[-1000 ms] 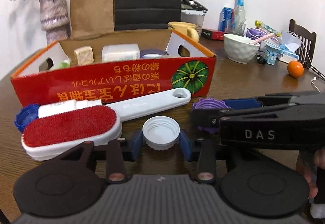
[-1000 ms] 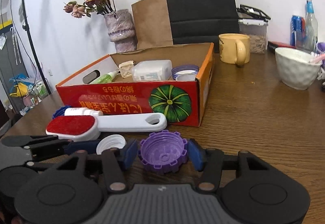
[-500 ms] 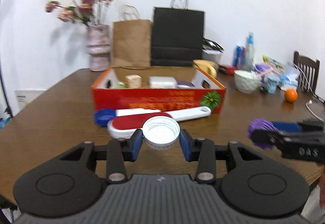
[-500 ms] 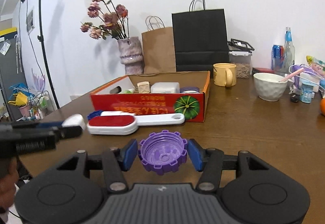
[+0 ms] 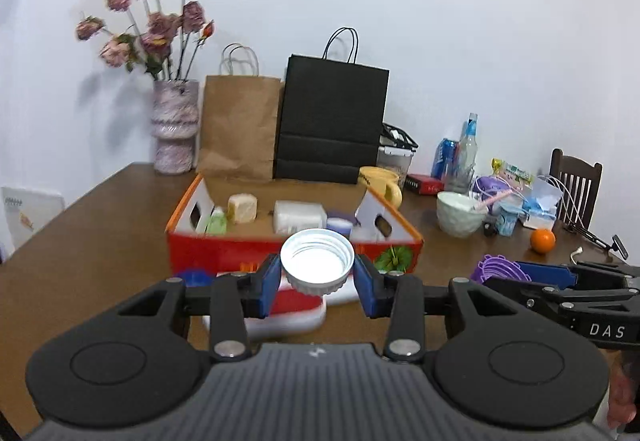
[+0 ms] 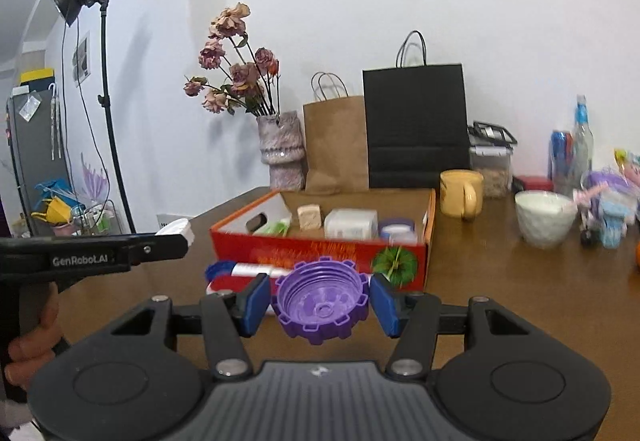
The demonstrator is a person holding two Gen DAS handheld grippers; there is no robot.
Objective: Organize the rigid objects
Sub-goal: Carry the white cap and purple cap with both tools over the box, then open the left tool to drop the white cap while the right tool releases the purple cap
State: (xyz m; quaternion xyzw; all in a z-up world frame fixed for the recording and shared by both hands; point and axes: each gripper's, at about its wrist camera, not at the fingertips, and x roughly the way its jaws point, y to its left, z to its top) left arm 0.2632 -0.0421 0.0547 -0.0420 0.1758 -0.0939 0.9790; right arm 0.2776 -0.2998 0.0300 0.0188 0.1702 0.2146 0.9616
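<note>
The left gripper [image 5: 317, 277] is clamped on a round white ribbed plastic cap [image 5: 317, 261], the right gripper [image 6: 321, 301] on a purple notched cap [image 6: 320, 299]; both are held in the air over the wooden table's [image 6: 500, 281] near edge. One red cardboard box [image 6: 320, 251] sits mid-table beyond, with bare wood right of it.

Black grippers, blue-padded fingers [image 5: 267, 283], silver screws, white lettering

Before you on the surface [image 5: 100, 209], the box [image 5: 240, 253] sits ahead; behind it two bags [image 5: 332, 121] and a vase [image 5: 175, 125]; to its right, a mug [image 6: 460, 193] and bowl [image 6: 544, 217].
</note>
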